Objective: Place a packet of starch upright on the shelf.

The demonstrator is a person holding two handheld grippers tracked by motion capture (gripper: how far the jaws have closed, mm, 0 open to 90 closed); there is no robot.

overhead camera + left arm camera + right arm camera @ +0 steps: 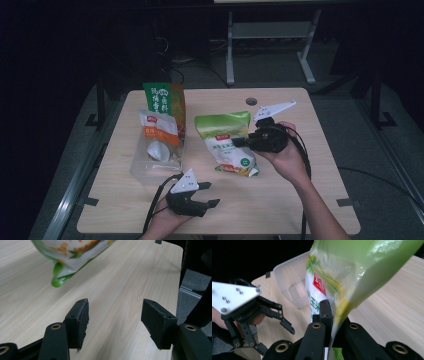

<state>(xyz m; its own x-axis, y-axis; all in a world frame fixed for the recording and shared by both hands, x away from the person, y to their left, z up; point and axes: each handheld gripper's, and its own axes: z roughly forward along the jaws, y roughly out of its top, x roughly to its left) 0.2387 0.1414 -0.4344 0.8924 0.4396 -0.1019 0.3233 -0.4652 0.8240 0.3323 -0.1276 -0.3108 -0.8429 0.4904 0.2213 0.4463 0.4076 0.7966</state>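
Right gripper [245, 141] clamps the edge of a green snack bag [227, 142] lifted above the wooden table [280, 200], a light, soft, crinkly pouch likely best pinched at its flat seam, while the left gripper [207, 194] waits nearby, jaws apart and empty.

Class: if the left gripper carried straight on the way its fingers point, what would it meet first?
Probably nothing: beyond the open left gripper lies bare table; the green snack bag hangs off to one side.
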